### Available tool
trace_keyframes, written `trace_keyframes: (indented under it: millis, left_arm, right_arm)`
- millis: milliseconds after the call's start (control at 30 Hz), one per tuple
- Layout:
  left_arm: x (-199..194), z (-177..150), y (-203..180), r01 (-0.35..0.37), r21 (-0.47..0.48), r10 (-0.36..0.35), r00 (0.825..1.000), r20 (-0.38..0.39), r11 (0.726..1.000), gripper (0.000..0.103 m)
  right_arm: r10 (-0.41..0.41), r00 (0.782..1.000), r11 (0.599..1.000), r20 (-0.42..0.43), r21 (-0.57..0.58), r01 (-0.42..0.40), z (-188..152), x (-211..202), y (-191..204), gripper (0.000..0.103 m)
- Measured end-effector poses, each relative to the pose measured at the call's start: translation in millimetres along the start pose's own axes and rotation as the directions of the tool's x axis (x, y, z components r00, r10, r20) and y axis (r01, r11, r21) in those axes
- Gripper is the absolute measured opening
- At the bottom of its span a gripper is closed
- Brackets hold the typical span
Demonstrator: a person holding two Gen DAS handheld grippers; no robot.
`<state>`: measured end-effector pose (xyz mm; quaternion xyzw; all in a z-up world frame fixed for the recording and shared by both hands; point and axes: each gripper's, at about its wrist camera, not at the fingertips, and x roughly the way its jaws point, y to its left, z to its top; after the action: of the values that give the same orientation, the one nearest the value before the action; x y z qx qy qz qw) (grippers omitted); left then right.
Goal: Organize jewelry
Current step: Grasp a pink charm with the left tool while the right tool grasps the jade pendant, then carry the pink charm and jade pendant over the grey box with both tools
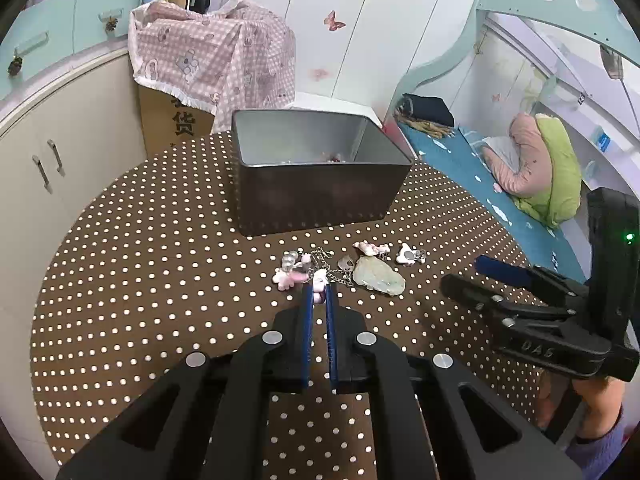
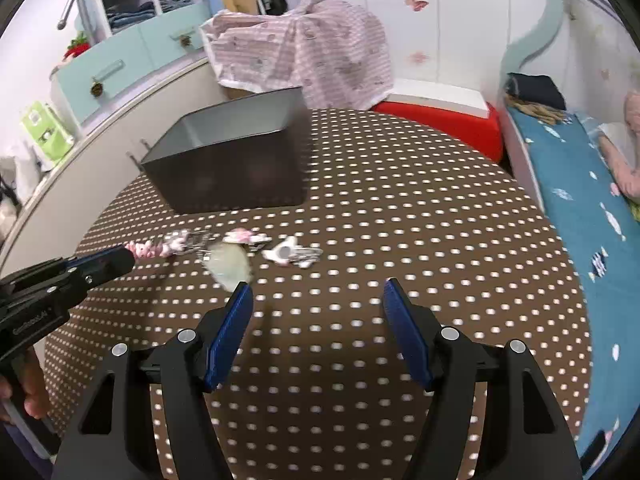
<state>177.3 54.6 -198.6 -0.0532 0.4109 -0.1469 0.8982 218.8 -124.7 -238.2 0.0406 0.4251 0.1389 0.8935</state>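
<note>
The left gripper [image 1: 319, 294] pinches what looks like a pink bead strand [image 1: 319, 289] at its tips.

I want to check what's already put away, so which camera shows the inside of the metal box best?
The left wrist view: it looks into the metal box, with small pinkish pieces on its floor. The right wrist view shows mostly its dark outer walls and some bare inner wall.

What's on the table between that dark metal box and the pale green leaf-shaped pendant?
In the left wrist view, only a small silvery charm and polka-dot tablecloth lie between the box and the pendant.
</note>
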Motion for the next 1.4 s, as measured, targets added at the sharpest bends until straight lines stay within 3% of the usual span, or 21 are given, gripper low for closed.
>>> trace_keyframes:
  millis: [133, 200, 467, 533, 833, 867, 967, 1400]
  left_arm:
    - [-9.2, -5.7, 4.0, 0.006, -0.003, -0.006, 1.000, 0.005, 1.000, 0.005]
    - [-12.3, -7.6, 5.8, 0.011, -0.009, -0.011, 1.000, 0.007, 1.000, 0.005]
    - [-16.8, -9.5, 15.5, 0.026, -0.026, -0.026, 1.000, 0.009, 0.999, 0.005]
    - [-16.4, -9.7, 17.6, 0.027, -0.028, -0.027, 1.000, 0.009, 0.999, 0.005]
    - [-14.2, -10.8, 22.5, 0.042, -0.039, -0.042, 0.999, 0.000, 0.998, 0.005]
    - [-13.3, -10.0, 23.6, 0.046, -0.044, -0.046, 0.999, 0.000, 0.998, 0.005]
    - [-12.2, -7.7, 22.7, 0.054, -0.040, -0.054, 0.999, 0.000, 0.998, 0.005]
    - [-34.6, 24.7, 9.3, 0.133, -0.007, -0.133, 0.989, 0.067, 0.991, 0.005]
  right_arm:
    - [0.031, 0.999, 0.999, -0.023, -0.038, -0.032, 0.9, 10.0, 19.4, 0.065]
    - [0.038, 0.999, 0.997, -0.038, -0.063, -0.041, 2.4, 15.8, 29.8, 0.057]
    - [0.051, 0.996, 0.992, -0.076, -0.113, -0.059, 9.4, 34.4, 49.3, 0.049]
    - [0.063, 0.994, 0.991, -0.089, -0.114, -0.073, 12.0, 35.0, 51.3, 0.039]
    - [0.022, 0.997, 0.981, -0.078, -0.189, -0.037, 14.6, 41.3, 62.7, 0.039]
    - [0.003, 0.998, 0.979, -0.069, -0.202, -0.017, 13.8, 40.6, 63.0, 0.031]
    - [0.034, 0.997, 0.984, -0.071, -0.173, -0.046, 13.1, 36.5, 57.5, 0.027]
    - [0.062, 0.997, 0.987, 0.042, -0.148, -0.055, 36.1, -23.9, 47.0, 0.027]
